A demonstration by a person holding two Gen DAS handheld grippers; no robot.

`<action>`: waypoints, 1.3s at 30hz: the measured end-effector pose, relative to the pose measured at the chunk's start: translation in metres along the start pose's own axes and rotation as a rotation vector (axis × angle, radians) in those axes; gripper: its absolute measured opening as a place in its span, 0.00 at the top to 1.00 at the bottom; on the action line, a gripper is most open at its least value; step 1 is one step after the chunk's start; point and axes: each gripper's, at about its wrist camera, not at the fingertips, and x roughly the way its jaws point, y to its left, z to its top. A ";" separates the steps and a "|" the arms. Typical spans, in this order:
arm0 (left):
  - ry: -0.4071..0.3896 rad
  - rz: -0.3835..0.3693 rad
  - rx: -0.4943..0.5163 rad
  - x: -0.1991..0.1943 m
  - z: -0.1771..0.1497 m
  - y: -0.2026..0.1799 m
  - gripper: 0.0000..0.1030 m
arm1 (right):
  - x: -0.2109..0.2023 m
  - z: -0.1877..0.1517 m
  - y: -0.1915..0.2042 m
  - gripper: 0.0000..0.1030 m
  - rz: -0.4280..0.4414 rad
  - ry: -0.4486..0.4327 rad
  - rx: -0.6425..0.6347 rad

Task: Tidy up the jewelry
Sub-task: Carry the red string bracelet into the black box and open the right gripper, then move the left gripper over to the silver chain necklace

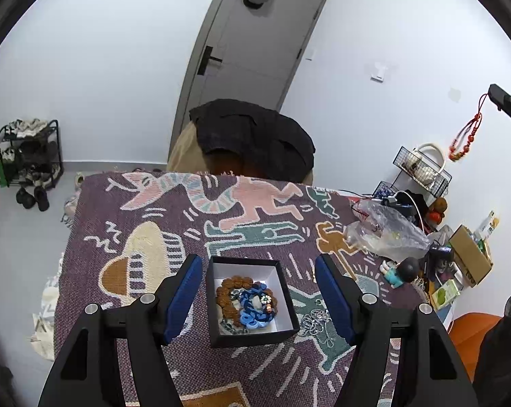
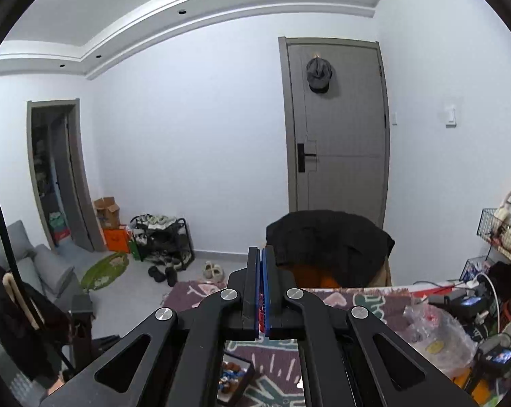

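Patterned cloth (image 1: 147,210) below; left gripper (image 1: 259,302) straddling box (image 1: 252,334), tilted down.

Woven cloth (image 1: 160,210) rough; box (image 1: 252,334) matt card.

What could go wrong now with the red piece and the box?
The right gripper holds the red tasselled ornament only by its thin cord, high above the clutter; it may swing or slip. The black box is already crowded with bracelets, and the open left gripper only straddles it.

Grey door (image 2: 336,129), hung cap (image 2: 319,75), shoe rack (image 1: 30,151)
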 end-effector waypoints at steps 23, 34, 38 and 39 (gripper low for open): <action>-0.041 0.167 -0.065 -0.034 -0.006 0.060 0.14 | 0.128 -0.087 0.059 0.98 0.150 0.308 -0.012; -0.037 0.164 -0.078 -0.033 -0.009 0.065 0.14 | 0.143 -0.121 0.044 0.28 0.132 0.403 0.058; -0.035 0.145 -0.068 -0.028 -0.010 0.057 0.14 | 0.131 -0.125 0.031 0.28 0.105 0.395 0.074; -0.032 0.141 -0.064 -0.026 -0.010 0.054 0.14 | 0.128 -0.127 0.027 0.28 0.101 0.394 0.082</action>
